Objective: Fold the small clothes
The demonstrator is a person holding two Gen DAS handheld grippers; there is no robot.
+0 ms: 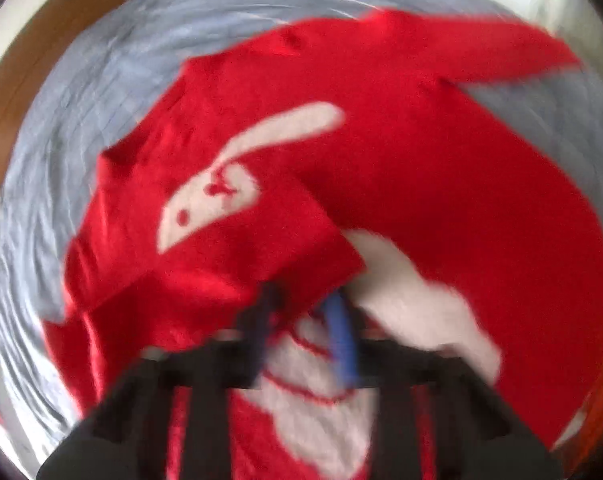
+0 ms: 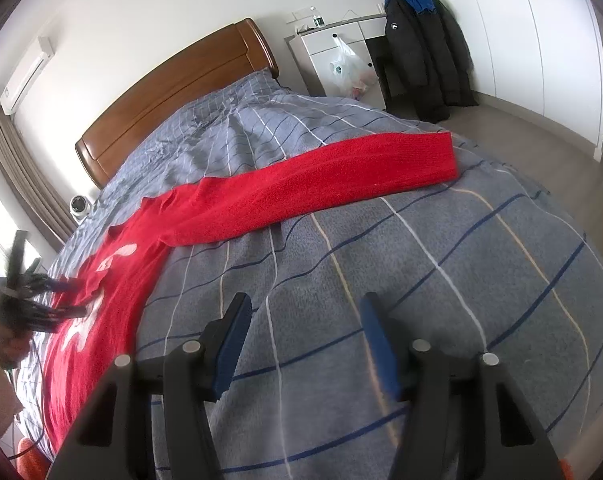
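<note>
A red sweater (image 1: 441, 184) with a white rabbit pattern lies on the grey checked bed cover (image 1: 101, 92). In the blurred left wrist view my left gripper (image 1: 305, 304) sits over the sweater's middle, fingers close together at the edge of a folded-over red flap (image 1: 221, 240); whether they pinch it is unclear. In the right wrist view my right gripper (image 2: 305, 312) is open and empty above the bare cover. The sweater (image 2: 113, 280) lies to its left, with one sleeve (image 2: 341, 176) stretched out to the right. The left gripper (image 2: 71, 298) shows at the far left on the sweater.
A wooden headboard (image 2: 173, 92) stands at the far end of the bed. A white cabinet (image 2: 333, 48) with a plastic bag and a dark coat (image 2: 421, 52) stand beyond the bed's right side. White wardrobes line the right wall.
</note>
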